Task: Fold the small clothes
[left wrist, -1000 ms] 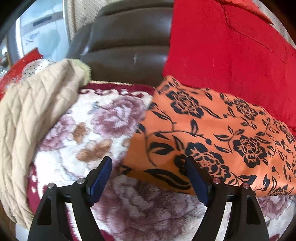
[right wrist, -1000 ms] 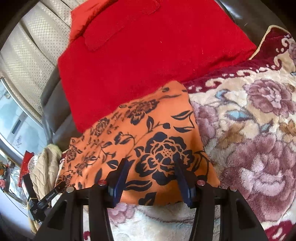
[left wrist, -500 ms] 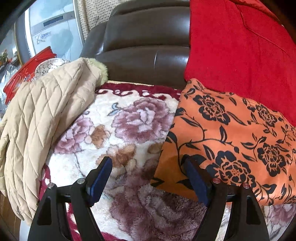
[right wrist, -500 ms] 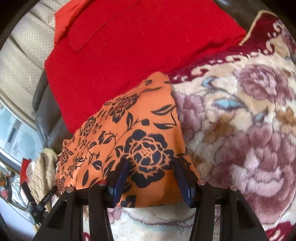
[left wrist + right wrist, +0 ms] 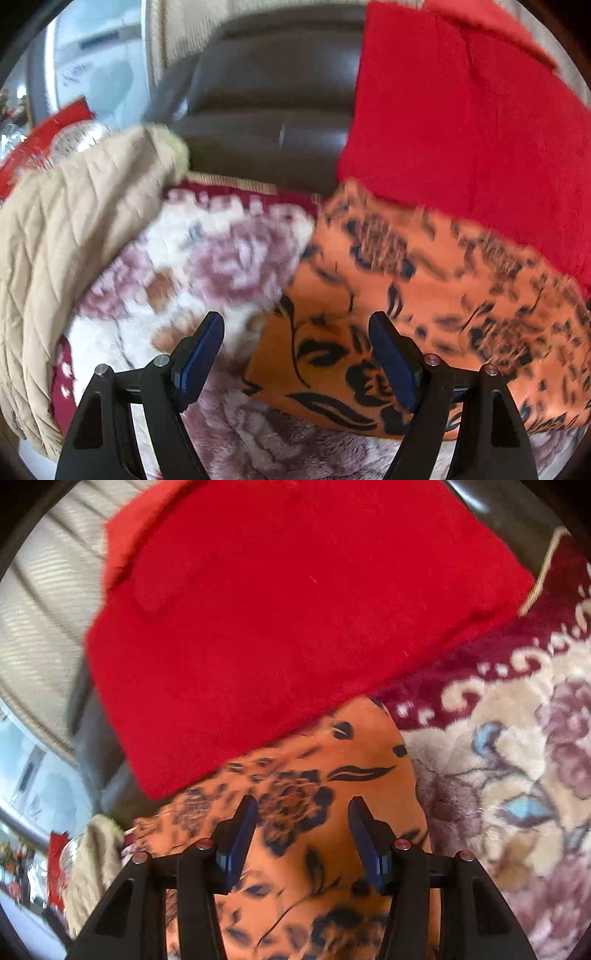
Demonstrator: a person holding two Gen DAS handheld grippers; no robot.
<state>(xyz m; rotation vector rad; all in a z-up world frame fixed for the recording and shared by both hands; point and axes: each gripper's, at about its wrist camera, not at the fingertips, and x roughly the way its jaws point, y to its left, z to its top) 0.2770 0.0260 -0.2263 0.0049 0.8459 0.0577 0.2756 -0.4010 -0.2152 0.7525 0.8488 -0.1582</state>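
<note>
An orange cloth with black flowers (image 5: 424,295) lies flat on a plush floral blanket (image 5: 221,258), its far edge tucked under a red garment (image 5: 461,129). My left gripper (image 5: 295,325) is open above the cloth's near left corner, the left finger over the blanket and the right finger over the cloth. In the right wrist view my right gripper (image 5: 303,806) hovers over the middle of the orange cloth (image 5: 365,746), close to the red garment (image 5: 277,627). Its jaws stand apart with nothing pinched. Both views are motion-blurred.
A beige quilted jacket (image 5: 74,240) is heaped at the blanket's left side. The dark leather sofa back (image 5: 277,110) rises behind, and the red garment hangs over it. The blanket (image 5: 517,794) spreads to the right of the orange cloth.
My right gripper has travelled forward over the orange cloth toward the red garment; the cloth's near edge is now below its fingers. The left view swung left, then back to the right.
</note>
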